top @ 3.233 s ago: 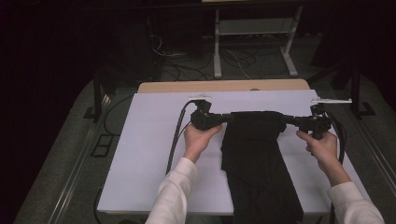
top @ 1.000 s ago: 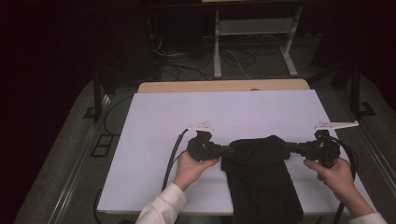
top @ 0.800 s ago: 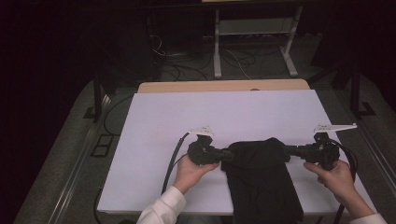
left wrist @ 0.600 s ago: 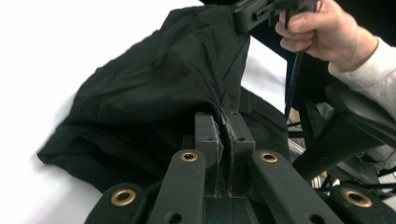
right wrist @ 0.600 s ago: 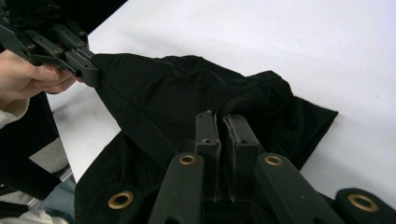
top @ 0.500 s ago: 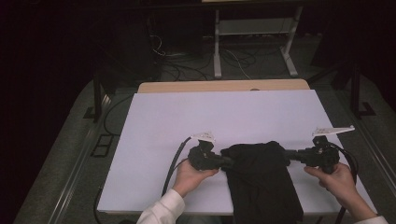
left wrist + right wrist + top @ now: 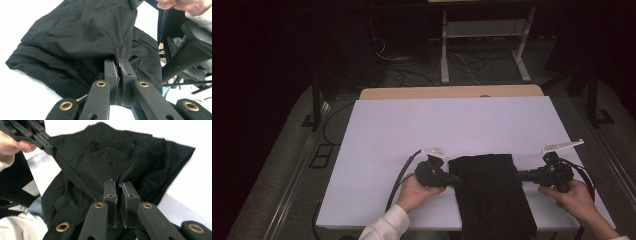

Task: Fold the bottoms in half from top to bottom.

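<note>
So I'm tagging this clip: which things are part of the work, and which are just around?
In the work:
- black garment
- left gripper, clamped on it
- right gripper, clamped on it
- white table

Just around:
- metal stand
- floor cables

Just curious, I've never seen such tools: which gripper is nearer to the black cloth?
Neither: both hold it. The left gripper pinches the black cloth at its left edge, and the right gripper pinches its right edge.

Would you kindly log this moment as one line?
left gripper: shut on black garment | right gripper: shut on black garment | garment: on white table
</note>
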{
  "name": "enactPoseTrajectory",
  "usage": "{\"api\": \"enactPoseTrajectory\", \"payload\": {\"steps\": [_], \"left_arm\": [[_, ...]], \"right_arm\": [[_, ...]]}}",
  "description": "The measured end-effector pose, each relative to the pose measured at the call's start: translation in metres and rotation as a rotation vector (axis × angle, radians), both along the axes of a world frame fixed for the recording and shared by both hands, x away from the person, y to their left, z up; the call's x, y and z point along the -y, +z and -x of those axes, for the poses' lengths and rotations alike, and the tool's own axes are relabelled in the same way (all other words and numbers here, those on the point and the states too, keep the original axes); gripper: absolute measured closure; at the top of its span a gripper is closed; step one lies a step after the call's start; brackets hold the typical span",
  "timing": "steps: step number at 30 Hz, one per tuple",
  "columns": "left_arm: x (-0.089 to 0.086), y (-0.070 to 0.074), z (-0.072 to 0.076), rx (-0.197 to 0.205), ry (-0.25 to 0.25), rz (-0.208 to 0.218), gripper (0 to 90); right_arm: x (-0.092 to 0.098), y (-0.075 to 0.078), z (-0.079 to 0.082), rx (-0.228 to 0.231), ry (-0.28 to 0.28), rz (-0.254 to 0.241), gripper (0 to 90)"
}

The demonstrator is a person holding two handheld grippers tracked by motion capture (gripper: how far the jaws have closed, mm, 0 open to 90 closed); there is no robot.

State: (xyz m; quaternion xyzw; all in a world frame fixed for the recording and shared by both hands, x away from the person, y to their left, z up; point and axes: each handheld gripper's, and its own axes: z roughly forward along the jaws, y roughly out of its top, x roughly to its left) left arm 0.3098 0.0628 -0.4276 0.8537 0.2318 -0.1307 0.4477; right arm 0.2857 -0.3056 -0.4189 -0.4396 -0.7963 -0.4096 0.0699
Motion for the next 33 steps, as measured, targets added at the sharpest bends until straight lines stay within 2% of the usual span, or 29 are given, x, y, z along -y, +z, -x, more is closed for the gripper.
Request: {"api": "enactPoseTrajectory", "payload": {"steps": [5, 9, 17, 19, 22, 29, 33], "left_arm": [[0.002, -0.002, 0.000, -0.006, -0.012, -0.035, 85.2], [0.002, -0.005, 0.001, -0.017, -0.020, -0.051, 85.2], [0.003, -0.008, 0.000, -0.026, -0.022, -0.060, 85.1], [0.003, -0.009, 0.000, -0.030, -0.019, -0.059, 85.1], [0.003, -0.010, 0.000, -0.033, -0.018, -0.057, 85.0], [0.003, -0.010, 0.000, -0.032, -0.015, -0.052, 85.0], [0.003, -0.011, 0.000, -0.034, -0.016, -0.050, 85.0]], "right_arm": [[0.002, -0.006, 0.000, -0.058, -0.003, 0.006, 80.5], [0.003, -0.008, -0.002, -0.083, -0.008, 0.031, 69.0], [0.006, -0.002, -0.006, -0.049, -0.043, 0.026, 51.3], [0.006, 0.001, -0.011, -0.045, -0.042, 0.002, 43.6], [0.005, 0.004, -0.020, -0.028, -0.051, -0.031, 43.6], [-0.011, 0.006, -0.043, 0.005, -0.055, -0.003, 46.3], [-0.015, 0.001, -0.057, -0.001, -0.070, -0.010, 47.4]]}}
